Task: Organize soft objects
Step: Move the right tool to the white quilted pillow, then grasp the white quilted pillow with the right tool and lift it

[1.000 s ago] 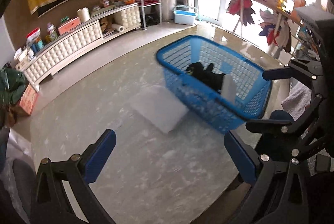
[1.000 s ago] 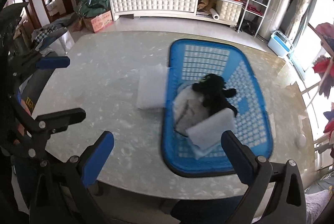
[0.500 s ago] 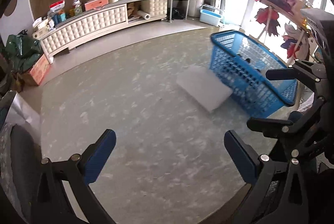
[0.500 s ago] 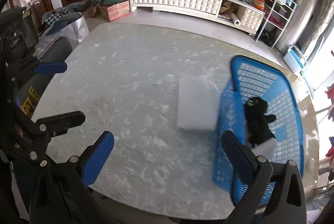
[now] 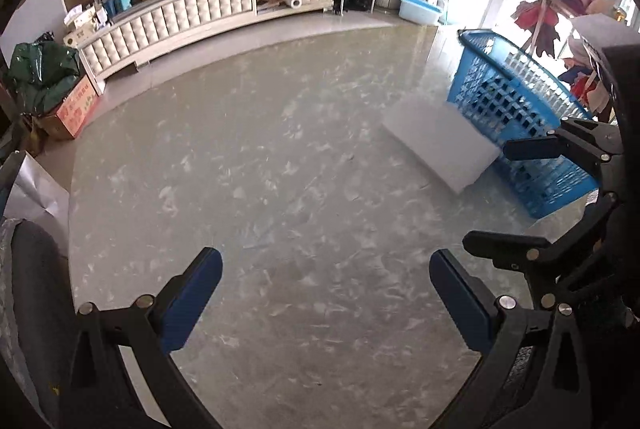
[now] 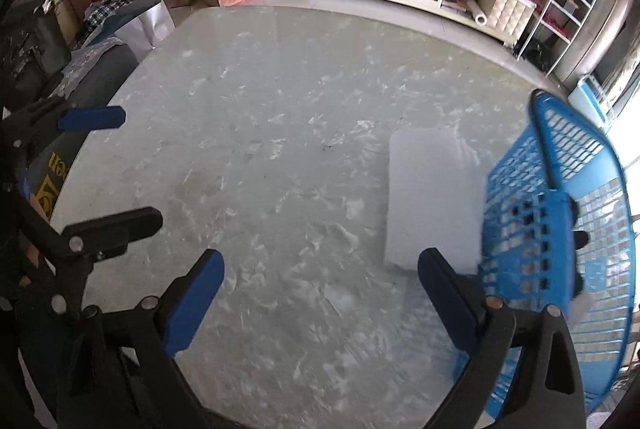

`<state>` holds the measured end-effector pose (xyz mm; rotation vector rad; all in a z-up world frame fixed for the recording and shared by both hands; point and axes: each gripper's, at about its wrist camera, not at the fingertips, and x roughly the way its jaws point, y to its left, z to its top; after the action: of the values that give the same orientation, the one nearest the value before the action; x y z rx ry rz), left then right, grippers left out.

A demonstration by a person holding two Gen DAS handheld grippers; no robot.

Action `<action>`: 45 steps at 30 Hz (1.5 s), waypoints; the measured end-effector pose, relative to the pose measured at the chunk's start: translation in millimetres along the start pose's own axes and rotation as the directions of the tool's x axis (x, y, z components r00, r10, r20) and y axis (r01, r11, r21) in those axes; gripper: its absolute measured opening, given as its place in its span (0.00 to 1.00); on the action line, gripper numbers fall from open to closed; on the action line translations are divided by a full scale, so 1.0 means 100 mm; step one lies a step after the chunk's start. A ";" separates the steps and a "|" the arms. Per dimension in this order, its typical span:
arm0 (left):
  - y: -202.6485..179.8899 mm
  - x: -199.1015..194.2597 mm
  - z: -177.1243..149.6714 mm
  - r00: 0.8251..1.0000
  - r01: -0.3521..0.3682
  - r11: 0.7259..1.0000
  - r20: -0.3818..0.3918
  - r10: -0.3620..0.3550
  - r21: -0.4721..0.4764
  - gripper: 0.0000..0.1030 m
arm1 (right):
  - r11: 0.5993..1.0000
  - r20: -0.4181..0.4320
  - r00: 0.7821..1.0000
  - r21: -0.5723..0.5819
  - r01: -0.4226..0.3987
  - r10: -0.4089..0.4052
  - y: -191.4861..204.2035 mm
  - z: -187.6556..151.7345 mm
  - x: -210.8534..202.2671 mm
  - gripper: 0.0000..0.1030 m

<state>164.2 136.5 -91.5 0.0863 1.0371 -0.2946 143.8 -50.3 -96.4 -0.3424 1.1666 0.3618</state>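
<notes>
Left gripper (image 5: 325, 295) and right gripper (image 6: 320, 299): blue-padded jaws spread wide, both empty, above a glossy marbled table (image 6: 260, 157). A flat white rectangular foam pad (image 6: 430, 197) lies on the table, against the lattice wall of the blue plastic basket (image 6: 560, 229).

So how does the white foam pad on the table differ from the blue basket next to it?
The white foam pad is a flat, solid white slab lying low on the marble table; the blue basket is a tall, open container with lattice walls. The pad is plain and closed-surfaced, while the basket is see-through between its bars. The pad is the smaller of the two. Both rest on the table, side by side, with the pad's edge against the basket's wall.
</notes>
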 end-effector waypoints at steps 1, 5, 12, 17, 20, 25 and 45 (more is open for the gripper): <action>0.02 0.05 0.02 1.000 0.004 1.000 -0.010 -0.004 -0.004 1.00 | 1.000 -0.007 1.000 0.002 0.007 -0.007 0.01 0.01 0.05 0.95; 0.10 0.24 0.07 0.999 0.001 1.000 -0.040 -0.001 0.000 1.00 | 0.997 -0.017 0.997 0.006 0.075 -0.075 -0.05 0.08 0.24 0.93; 0.22 0.58 0.16 0.996 -0.062 0.998 -0.065 0.061 -0.007 1.00 | 0.986 -0.054 0.984 0.007 0.168 -0.168 -0.22 0.18 0.55 0.89; 0.27 0.75 0.16 0.996 -0.030 0.999 -0.080 0.028 -0.035 1.00 | 0.981 -0.088 0.977 0.016 0.194 -0.192 -0.33 0.22 0.73 0.82; 0.30 0.82 0.17 0.996 -0.048 0.998 -0.080 0.044 -0.042 1.00 | 0.978 -0.114 0.973 0.029 0.205 -0.200 -0.42 0.23 0.85 0.76; 0.38 0.86 0.16 0.995 -0.053 0.996 -0.094 0.046 -0.072 1.00 | 0.973 -0.121 0.971 0.074 0.217 -0.208 -0.58 0.22 0.91 0.61; 0.05 0.82 0.09 0.996 -0.025 1.000 -0.086 0.025 0.010 1.00 | 0.975 -0.097 0.974 0.068 0.212 -0.205 -0.48 0.07 0.77 0.23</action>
<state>212.2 123.2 -157.2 0.1207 1.1200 -0.2745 197.4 -82.7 -161.9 -0.4126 1.2167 0.1181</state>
